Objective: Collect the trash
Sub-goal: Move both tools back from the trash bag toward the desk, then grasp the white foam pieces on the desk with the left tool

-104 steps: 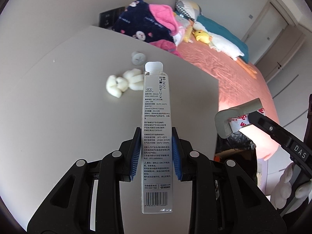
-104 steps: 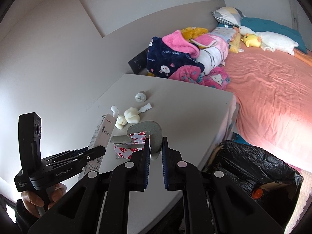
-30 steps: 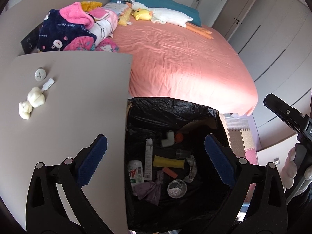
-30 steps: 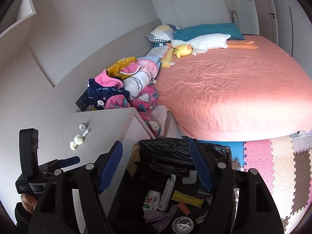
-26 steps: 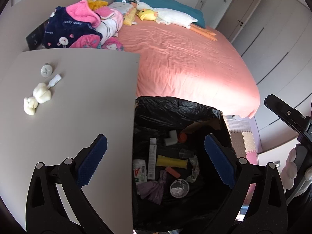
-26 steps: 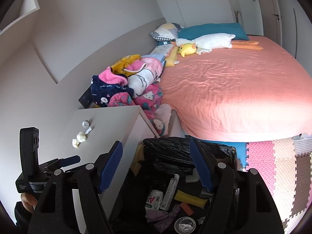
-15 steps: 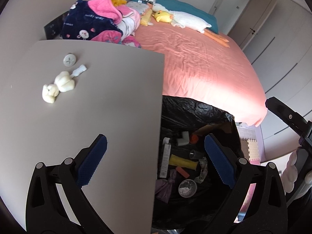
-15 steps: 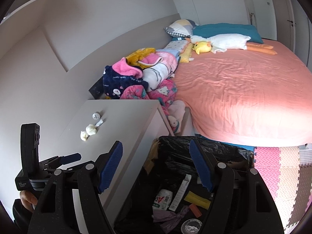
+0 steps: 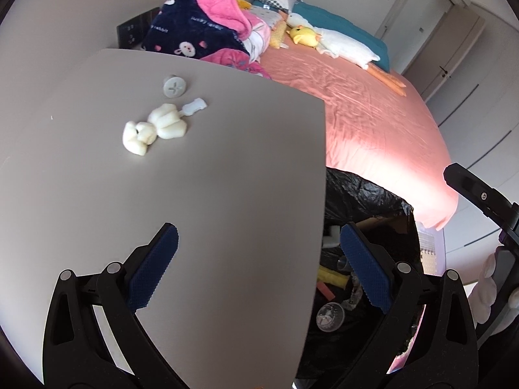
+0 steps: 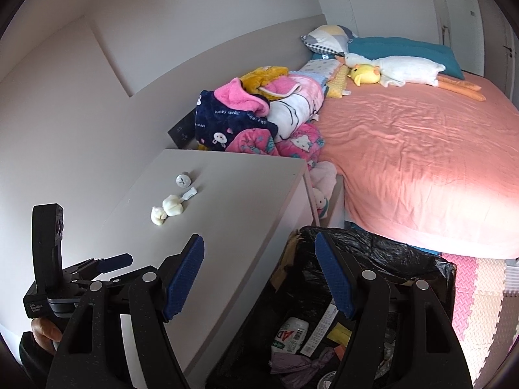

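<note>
the grey nightstand (image 9: 227, 168) is the landmark. toward its far left lie two crumpled white wads (image 9: 155, 128), touching one another; just past them, further from the camera, sits a small white plastic tab (image 9: 194, 106), and beyond that a round white cap (image 9: 175, 87) with a cross slot. the wads look like soft foam or tissue, probably very light and squashy, so a pinch across the middle of one lump should hold it, though too light a pinch may let it spring out. the tab is thin and flat, likely awkward to lift off the surface; sliding one finger under an end seems best. the cap looks stiff and may skid, so take it across its rim.

the left gripper (image 9: 258, 270) hovers over the nightstand's near right edge, jaws spread wide, holding nothing. the right gripper (image 10: 259, 275) hangs off the nightstand's right side, also spread and empty, above the black-lined trash bin (image 10: 373, 246) standing against that side, with bottles and wrappers inside.
</note>
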`<move>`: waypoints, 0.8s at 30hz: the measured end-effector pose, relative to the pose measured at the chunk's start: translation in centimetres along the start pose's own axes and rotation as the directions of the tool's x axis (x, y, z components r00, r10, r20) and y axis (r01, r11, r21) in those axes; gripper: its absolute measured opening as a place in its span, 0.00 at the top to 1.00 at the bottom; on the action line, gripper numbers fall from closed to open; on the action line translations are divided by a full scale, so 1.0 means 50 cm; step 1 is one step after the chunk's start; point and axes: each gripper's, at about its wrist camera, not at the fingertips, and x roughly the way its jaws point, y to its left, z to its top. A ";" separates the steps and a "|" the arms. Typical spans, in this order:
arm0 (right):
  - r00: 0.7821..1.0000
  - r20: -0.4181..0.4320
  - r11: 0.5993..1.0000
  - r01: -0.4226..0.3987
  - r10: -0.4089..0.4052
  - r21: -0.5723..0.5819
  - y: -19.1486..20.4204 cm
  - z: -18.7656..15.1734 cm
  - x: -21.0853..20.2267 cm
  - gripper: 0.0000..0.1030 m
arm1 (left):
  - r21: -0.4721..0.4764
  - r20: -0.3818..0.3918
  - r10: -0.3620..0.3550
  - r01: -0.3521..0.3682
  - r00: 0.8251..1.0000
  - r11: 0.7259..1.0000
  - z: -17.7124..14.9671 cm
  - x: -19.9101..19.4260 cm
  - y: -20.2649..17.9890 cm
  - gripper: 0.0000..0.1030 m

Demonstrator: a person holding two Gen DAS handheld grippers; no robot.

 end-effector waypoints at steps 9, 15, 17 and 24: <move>1.000 -0.024 1.000 -0.008 0.007 -0.025 0.046 0.017 0.057 0.30 | -0.021 0.021 0.040 -0.039 0.999 0.999 0.010 0.008 0.058 0.06; 0.999 -0.038 0.999 -0.018 0.016 -0.037 0.069 0.030 0.093 0.30 | -0.032 0.016 0.059 -0.059 0.998 0.998 0.020 0.019 0.092 0.06; 0.999 -0.044 0.999 -0.022 0.021 -0.042 0.076 0.034 0.106 0.30 | -0.036 0.018 0.067 -0.066 0.998 0.997 0.026 0.023 0.104 0.06; 0.997 -0.065 0.997 -0.044 0.040 -0.061 0.106 0.052 0.157 0.30 | -0.042 0.017 0.099 -0.099 0.995 0.994 0.044 0.039 0.143 0.06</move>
